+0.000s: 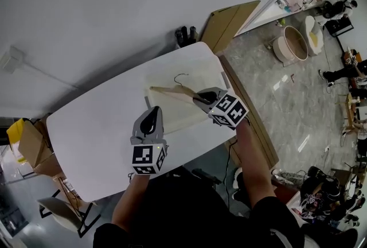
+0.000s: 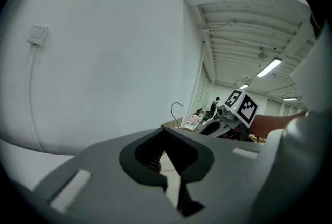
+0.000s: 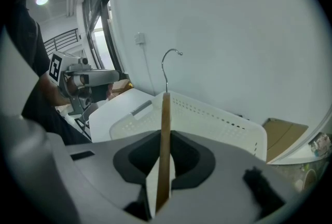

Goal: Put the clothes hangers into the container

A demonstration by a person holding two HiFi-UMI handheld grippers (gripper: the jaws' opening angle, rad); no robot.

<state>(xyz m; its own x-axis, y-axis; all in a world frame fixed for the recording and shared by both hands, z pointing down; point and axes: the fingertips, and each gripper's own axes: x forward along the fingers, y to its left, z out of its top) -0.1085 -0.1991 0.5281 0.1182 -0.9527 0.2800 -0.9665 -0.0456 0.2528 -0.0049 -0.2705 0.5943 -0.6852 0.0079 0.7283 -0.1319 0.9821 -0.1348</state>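
Note:
A wooden clothes hanger [image 1: 172, 92] with a metal hook [image 1: 180, 77] hangs above the white perforated container [image 1: 182, 119] on the right part of the white table [image 1: 86, 126]. My right gripper [image 1: 202, 97] is shut on one end of the hanger's bar. In the right gripper view the bar [image 3: 165, 129] stands on edge between the jaws, hook up, over the container [image 3: 207, 114]. My left gripper [image 1: 150, 121] hovers near the table's front edge, left of the container. Its jaws [image 2: 165, 154] stand almost together with nothing between them.
A cardboard sheet [image 1: 229, 20] leans behind the table's far corner. Cardboard boxes [image 1: 28, 143] and a chair [image 1: 63, 209] stand at the left. A round tub [image 1: 292, 43] lies on the floor to the right. A wall switch [image 1: 12, 57] is on the white wall.

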